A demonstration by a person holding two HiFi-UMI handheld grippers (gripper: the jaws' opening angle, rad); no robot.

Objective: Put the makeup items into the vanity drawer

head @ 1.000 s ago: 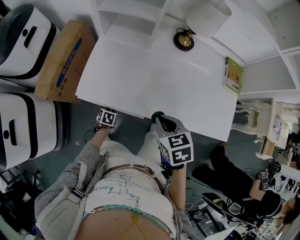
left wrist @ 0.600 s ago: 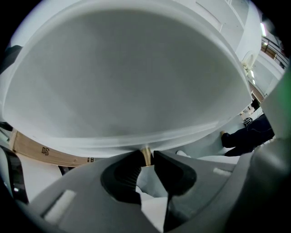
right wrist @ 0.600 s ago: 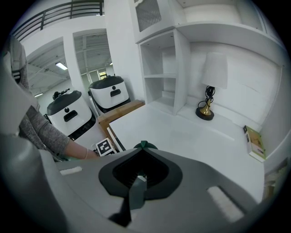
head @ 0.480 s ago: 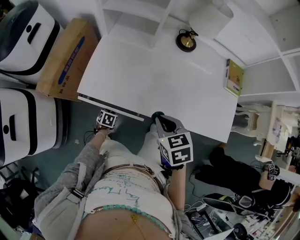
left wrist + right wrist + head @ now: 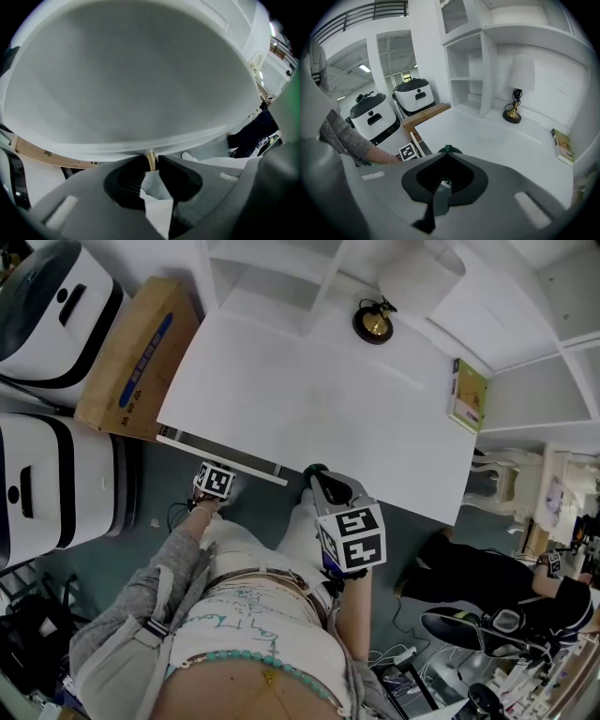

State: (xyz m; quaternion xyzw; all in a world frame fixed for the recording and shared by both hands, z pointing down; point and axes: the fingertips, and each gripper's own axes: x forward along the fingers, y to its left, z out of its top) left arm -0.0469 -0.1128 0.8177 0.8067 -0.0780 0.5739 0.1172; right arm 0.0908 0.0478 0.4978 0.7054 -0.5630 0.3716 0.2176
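Head view: cardboard box (image 5: 131,352), blue label illegible; left gripper (image 5: 151,165) clamps knob (image 5: 150,158).

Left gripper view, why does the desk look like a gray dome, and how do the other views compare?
Left gripper view: wide-angle lens bows the desktop into a dome, rendered dull gray, near edge soft. Right gripper view: sharper, brighter, straight shelves curving. Head view: desktop nearly washed out.
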